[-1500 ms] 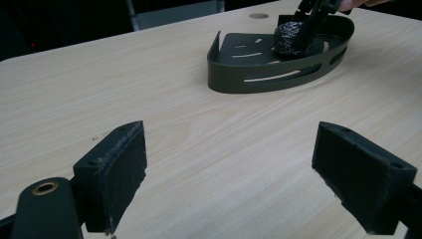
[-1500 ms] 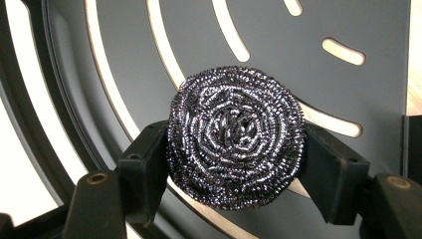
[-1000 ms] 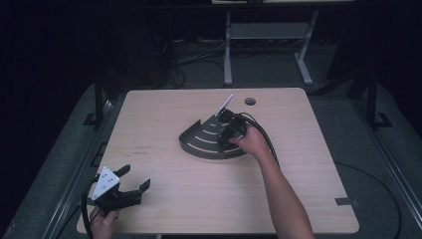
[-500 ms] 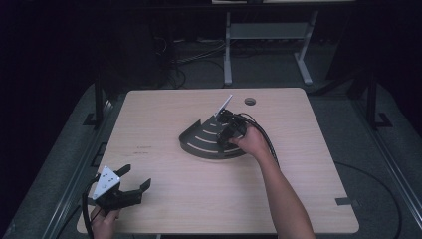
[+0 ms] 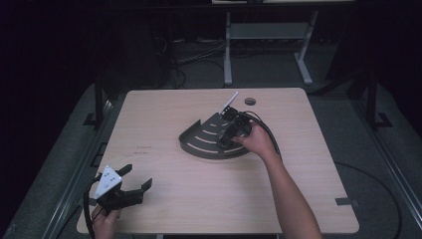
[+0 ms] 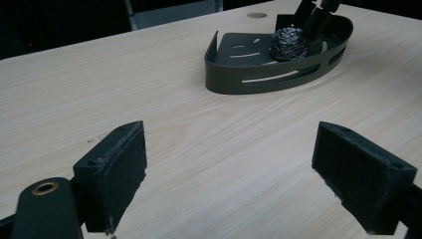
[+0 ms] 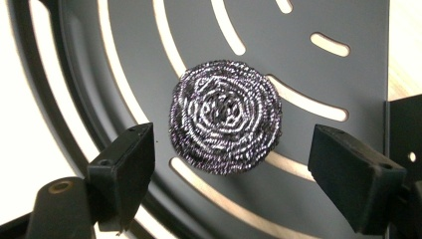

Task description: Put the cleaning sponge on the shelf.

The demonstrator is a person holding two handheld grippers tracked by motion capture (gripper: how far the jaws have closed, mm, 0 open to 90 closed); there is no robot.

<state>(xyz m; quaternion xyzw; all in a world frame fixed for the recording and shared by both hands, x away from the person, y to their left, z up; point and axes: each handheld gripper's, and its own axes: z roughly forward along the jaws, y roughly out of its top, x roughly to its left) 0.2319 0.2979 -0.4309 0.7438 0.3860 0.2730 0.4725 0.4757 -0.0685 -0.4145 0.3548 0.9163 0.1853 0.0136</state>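
A dark quarter-round slotted tray (image 5: 199,142) lies a little behind the middle of the table. A round steel-wool scourer (image 7: 226,117) rests on the tray floor (image 7: 348,30). My right gripper (image 5: 225,140) hangs over the tray, open, with one jaw on each side of the scourer and apart from it. The left gripper view shows the scourer (image 6: 288,44) inside the tray (image 6: 259,79) with the right gripper (image 6: 313,15) above it. My left gripper (image 5: 138,176) is at the front left corner of the table, open with nothing between its pads (image 6: 117,169).
A round cable hole (image 5: 250,101) sits near the table's back edge behind the tray. The right gripper's cable (image 5: 266,132) loops past the hand. A metal stand (image 5: 268,35) is on the floor beyond the table.
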